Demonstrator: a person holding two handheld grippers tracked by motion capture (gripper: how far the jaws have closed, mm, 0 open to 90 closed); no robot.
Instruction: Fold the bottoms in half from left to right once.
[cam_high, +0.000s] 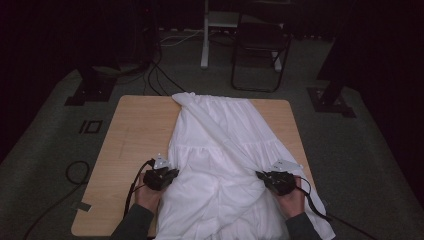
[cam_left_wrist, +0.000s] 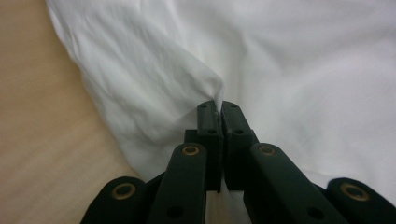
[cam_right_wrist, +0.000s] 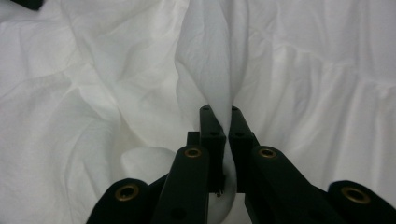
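Pale wooden table (cam_high: 135, 145) underneath: the white crumpled cotton dress (cam_high: 220, 165) runs lengthwise from the near edge to the far edge, its hem spilling off, cut from view. Left gripper (cam_high: 167, 174) and right gripper (cam_high: 264, 176) both pinch fabric folds. Beyond lie grey carpet (cam_high: 370, 150) and a dark folding chair (cam_high: 260, 45).

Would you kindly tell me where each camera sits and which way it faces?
High view: above the person's side, looking down on the wooden table; both hands with left gripper and right gripper.
Left gripper view: along its jaws, shut on the white garment.
Right gripper view: along its jaws, pinching a fold.
Shared: the white garment.
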